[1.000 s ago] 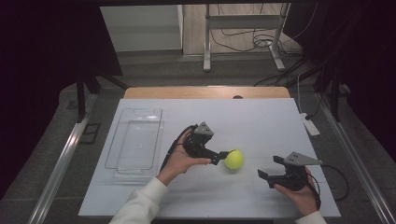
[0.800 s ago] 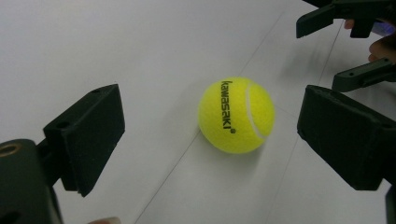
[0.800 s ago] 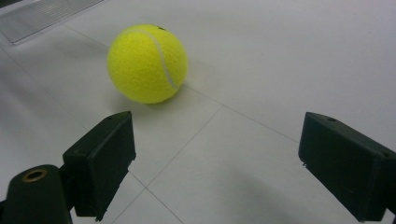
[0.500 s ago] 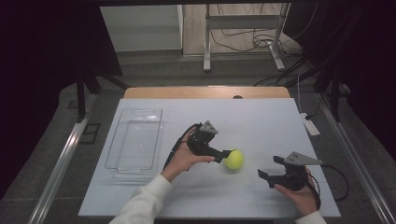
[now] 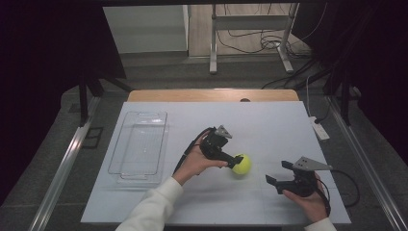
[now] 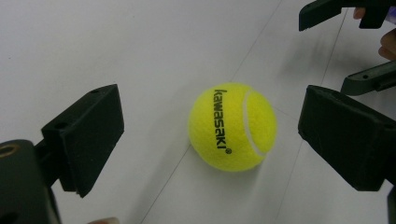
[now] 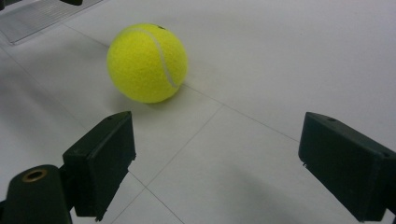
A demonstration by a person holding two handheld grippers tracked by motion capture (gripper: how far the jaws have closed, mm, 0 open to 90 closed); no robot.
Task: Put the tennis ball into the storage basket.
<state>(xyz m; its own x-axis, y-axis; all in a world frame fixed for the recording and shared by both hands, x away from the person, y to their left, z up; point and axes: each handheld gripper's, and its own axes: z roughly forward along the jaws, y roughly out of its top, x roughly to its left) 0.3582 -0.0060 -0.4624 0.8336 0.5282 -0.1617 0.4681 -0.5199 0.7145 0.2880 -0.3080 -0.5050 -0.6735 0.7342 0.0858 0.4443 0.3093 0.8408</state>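
A yellow tennis ball (image 5: 241,165) printed "kawasaki" rests on the white table (image 5: 269,125), right of centre. My left gripper (image 5: 234,159) reaches it from the left. In the left gripper view the ball (image 6: 232,127) lies between the wide-apart jaws of my left gripper (image 6: 217,133), and neither jaw touches it. My right gripper (image 5: 276,175) is held low near the front right, open and holding nothing. In the right gripper view the ball (image 7: 147,63) lies ahead and to the left of my right gripper (image 7: 219,163).
A clear plastic tray (image 5: 139,144) lies on the left part of the table, its corner (image 7: 42,16) visible in the right gripper view. A white power strip (image 5: 319,128) sits at the right edge. The right gripper's jaws (image 6: 369,79) appear at the upper right in the left gripper view.
My left gripper has edged right, closer to the ball. The ball and the right gripper have stayed in place.
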